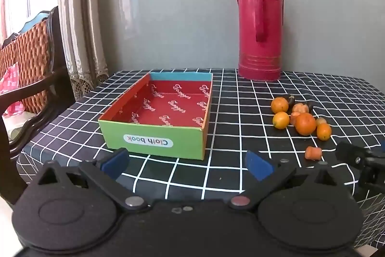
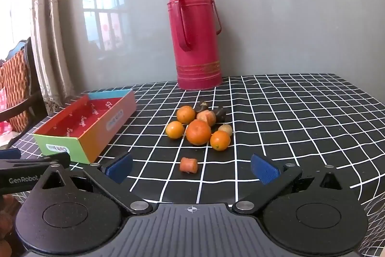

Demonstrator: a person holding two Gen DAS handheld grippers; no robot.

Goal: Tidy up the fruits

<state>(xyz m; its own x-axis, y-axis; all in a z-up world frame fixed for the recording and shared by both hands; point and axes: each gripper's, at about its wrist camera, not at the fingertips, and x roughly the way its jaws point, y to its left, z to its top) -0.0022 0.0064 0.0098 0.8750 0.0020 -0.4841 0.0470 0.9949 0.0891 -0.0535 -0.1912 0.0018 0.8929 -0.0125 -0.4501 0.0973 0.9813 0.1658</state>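
An empty cardboard box point(image 1: 154, 139) point(image 2: 89, 136) with a red patterned lining and a green front stands on the left of the checked tablecloth. To its right lies a cluster of fruit: a large orange point(image 1: 305, 123) point(image 2: 198, 132), several small oranges point(image 1: 279, 105) point(image 2: 185, 114), carrot pieces and dark chestnut-like items. One carrot piece point(image 1: 313, 153) point(image 2: 189, 165) lies apart, nearer me. My left gripper point(image 1: 187, 161) is open just before the box. My right gripper point(image 2: 191, 168) is open, with the lone carrot piece lying on the cloth between its fingertips, untouched.
A tall red thermos point(image 1: 261, 25) point(image 2: 197, 35) stands at the back against the grey wall. A wooden chair point(image 1: 31, 78) with a woven back sits left of the table, beside curtains. The table edge point(image 1: 28, 151) drops off on the left.
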